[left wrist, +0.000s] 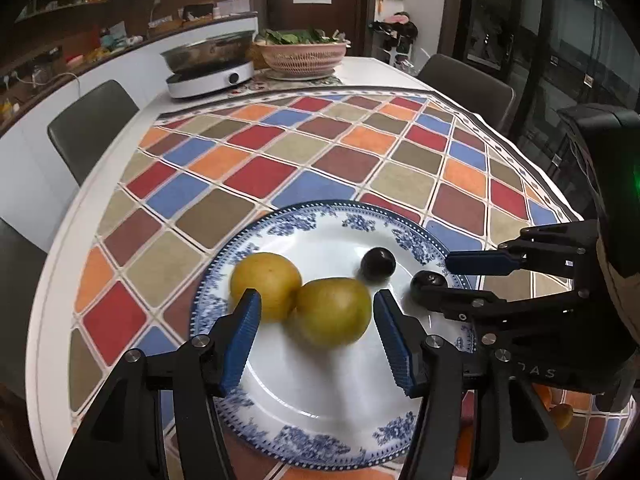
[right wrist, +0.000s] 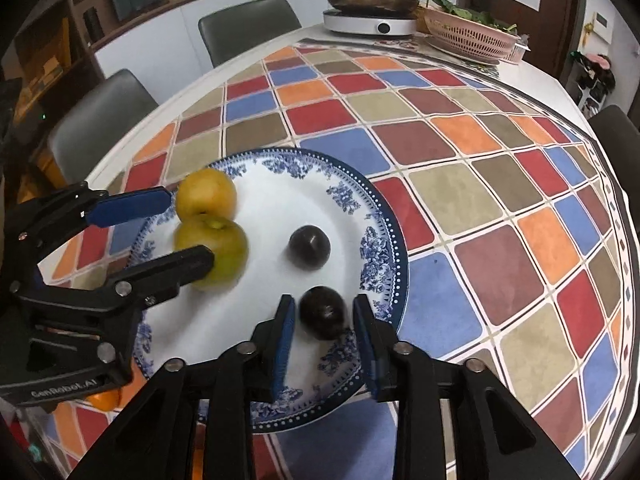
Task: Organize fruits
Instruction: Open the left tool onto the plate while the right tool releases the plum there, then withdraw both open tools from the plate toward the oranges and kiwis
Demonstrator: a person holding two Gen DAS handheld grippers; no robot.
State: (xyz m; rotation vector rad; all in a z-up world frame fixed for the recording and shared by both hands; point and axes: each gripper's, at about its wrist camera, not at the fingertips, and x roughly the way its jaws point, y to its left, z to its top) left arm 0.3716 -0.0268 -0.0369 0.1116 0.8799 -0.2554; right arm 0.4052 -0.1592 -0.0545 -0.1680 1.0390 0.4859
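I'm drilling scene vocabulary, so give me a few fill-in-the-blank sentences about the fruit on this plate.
The blue-and-white patterned plate holds ____ fruits in all.
The two yellow round fruits are ____ each other.
The dark round fruit between the right tool's pads lies near the plate's ____.
The pink woven basket holds green ____.

Missing words: four; touching; rim; leaves

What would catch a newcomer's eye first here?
The round blue-and-white floral china plate on the bright checked multicoloured tablecloth stands out. On it, two touching yellow-green round fruits lie between the left tongs, and two dark purple round plums lie nearer the right tongs.
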